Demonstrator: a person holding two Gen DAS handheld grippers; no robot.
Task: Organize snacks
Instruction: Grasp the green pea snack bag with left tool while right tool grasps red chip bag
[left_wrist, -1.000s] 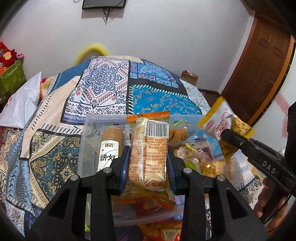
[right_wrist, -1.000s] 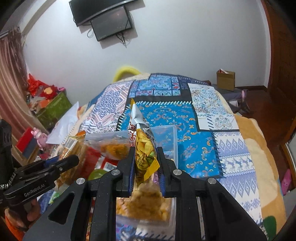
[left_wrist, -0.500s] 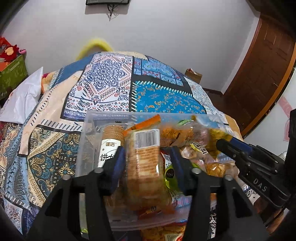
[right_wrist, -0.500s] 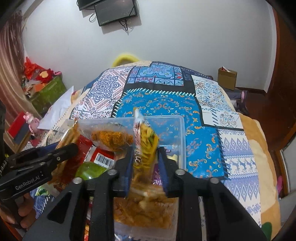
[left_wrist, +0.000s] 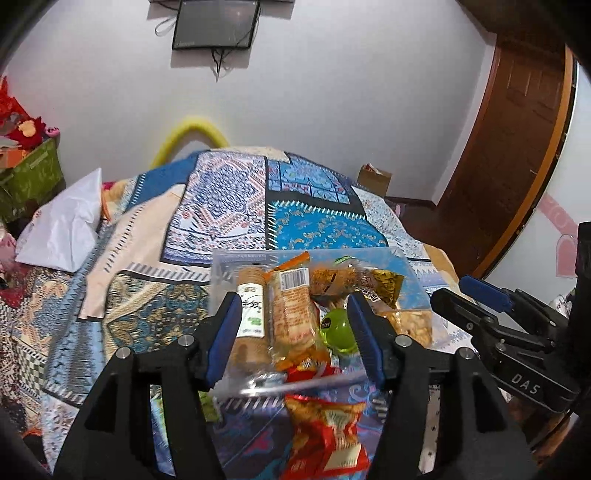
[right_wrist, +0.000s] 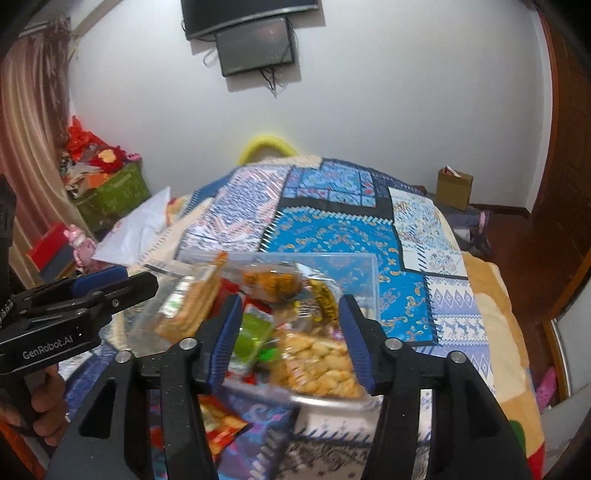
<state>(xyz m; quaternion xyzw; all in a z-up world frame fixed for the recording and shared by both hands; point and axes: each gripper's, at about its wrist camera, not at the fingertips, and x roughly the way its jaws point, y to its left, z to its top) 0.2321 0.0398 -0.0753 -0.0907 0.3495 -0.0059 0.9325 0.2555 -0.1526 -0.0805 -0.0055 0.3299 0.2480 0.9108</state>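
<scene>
Patterned bed (left_wrist: 229, 206): both grippers' jaws wide, empty, above the clear bin (left_wrist: 221, 275). Next, take the red packet (left_wrist: 328, 424) at 6 o'clock squarely.

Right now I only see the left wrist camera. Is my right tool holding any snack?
Observer: No. From the right wrist camera, the right tool is open with nothing between its fingers. A bag of pale puffed snacks lies below it in the clear tub.
Operator: Okay. Is there anything on the floor on my right side?
Observer: Yes, what looks like a pink slipper lies on the floor beside the quilted bed.
</scene>
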